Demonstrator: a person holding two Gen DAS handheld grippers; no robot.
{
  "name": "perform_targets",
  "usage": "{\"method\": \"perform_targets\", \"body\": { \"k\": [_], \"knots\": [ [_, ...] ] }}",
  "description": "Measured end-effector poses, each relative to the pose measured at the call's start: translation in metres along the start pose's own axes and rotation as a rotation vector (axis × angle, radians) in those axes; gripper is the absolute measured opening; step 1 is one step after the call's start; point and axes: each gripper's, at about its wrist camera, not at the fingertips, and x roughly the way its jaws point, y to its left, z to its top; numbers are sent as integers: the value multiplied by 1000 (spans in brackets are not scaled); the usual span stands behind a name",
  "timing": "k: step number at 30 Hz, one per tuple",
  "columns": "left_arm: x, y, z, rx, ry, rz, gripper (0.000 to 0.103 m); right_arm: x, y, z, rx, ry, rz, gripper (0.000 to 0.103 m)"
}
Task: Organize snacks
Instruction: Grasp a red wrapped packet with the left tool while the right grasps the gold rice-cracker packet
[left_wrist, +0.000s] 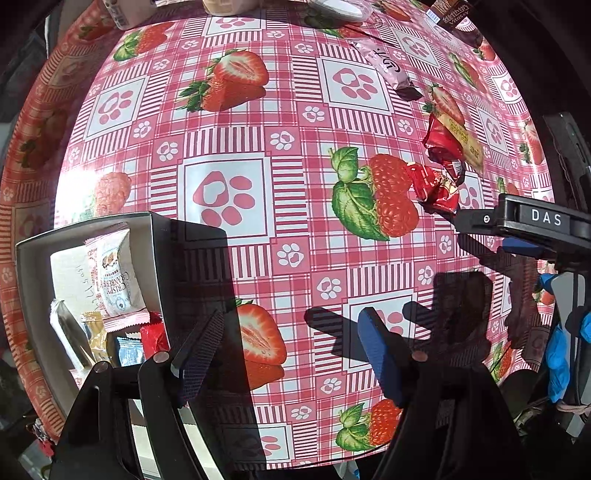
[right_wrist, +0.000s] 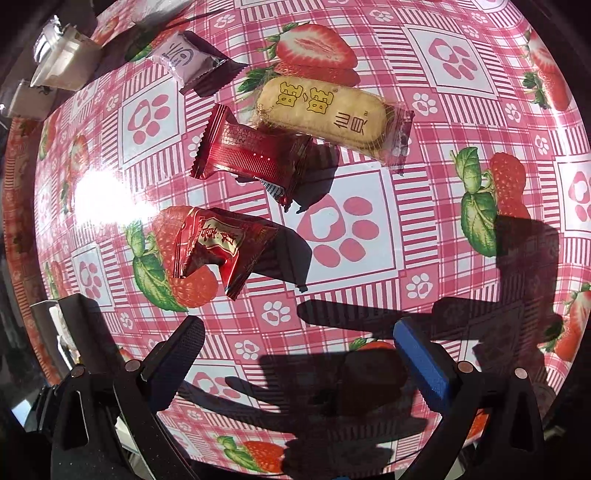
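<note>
Both claws empty and spread wide — the right claw (right_wrist: 299, 354) hangs over 2 red packets (right_wrist: 225, 254) on the tabletop (right_wrist: 461, 122), left claw (left_wrist: 291, 350) beside the box (left_wrist: 157, 258); crinkly, glossy wrappers could slip free.

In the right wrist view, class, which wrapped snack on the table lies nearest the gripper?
The crumpled red packet with the gold label, lying over the printed raspberry. The ridged red packet, rice cracker and pink packet lie farther away.

The box (left_wrist: 157, 258) is cut off behind the left gripper's arm. Items at the tabletop (left_wrist: 258, 129) far edge are cropped and unidentifiable.
</note>
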Motion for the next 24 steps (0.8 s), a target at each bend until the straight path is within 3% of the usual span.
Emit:
{"method": "perform_targets", "body": {
  "k": [9,15,21,24],
  "knots": [
    [7,-56,55,2,-46,0,79,-15,-64,51,116,-86,-17,103],
    [19,-95,85,59,-82,28,79,-22,-87,83,138,-128,-36,103],
    [41,-123,103,119,-82,69,79,-37,-113,149,163,-174,-40,103],
    [56,-125,107,137,-60,123,79,-33,-116,177,159,-173,-50,103]
  ]
}}
